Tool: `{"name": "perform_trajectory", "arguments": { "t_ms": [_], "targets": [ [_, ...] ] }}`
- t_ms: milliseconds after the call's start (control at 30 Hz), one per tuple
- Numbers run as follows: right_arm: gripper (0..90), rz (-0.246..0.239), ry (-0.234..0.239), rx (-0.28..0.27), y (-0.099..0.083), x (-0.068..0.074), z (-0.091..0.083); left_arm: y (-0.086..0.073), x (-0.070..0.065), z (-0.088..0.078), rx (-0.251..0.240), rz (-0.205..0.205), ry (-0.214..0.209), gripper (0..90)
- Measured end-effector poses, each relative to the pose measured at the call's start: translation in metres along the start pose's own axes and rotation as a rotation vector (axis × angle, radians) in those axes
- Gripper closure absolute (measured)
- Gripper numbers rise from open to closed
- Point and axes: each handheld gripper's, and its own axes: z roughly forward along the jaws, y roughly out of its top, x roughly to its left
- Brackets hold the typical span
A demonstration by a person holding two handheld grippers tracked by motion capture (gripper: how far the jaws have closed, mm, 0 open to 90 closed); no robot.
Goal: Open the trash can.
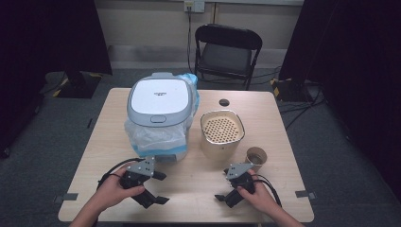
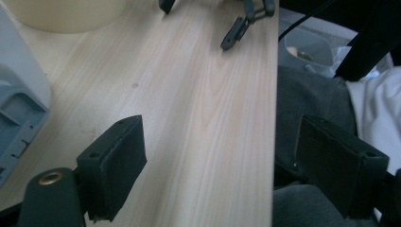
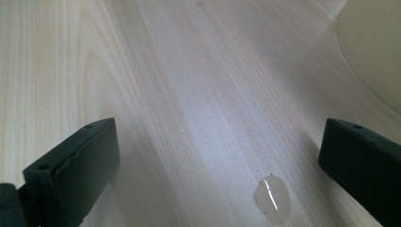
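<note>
Both tongs, left (image 1: 158, 188) and right (image 1: 226, 185), gape empty; bin (image 1: 161, 101), perforated pot (image 1: 222, 128), cup (image 1: 256, 156) beyond.

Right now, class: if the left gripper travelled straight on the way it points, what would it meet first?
Probably the right gripper. The left gripper points across the bare table towards it, and the cream pot sits off to one side. Depth is hard to judge.

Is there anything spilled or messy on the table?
Yes. A small clear puddle of liquid sits on the pale wooden table, between the right gripper's open black jaws. The grey-white bin also has its clear plastic liner bunched loosely outside.
</note>
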Motion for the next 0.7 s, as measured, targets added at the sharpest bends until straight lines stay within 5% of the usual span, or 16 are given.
{"name": "perform_trajectory", "arguments": {
  "t_ms": [300,700],
  "targets": [
    [0.0,-0.001,0.001,-0.001,0.0,0.0,0.0,0.027,0.001,-0.021,0.007,-0.017,0.011,16.6],
    [0.0,0.001,-0.001,-0.002,0.0,0.0,0.0,0.042,-0.001,-0.042,0.036,-0.022,0.034,16.7]
  ]
}}
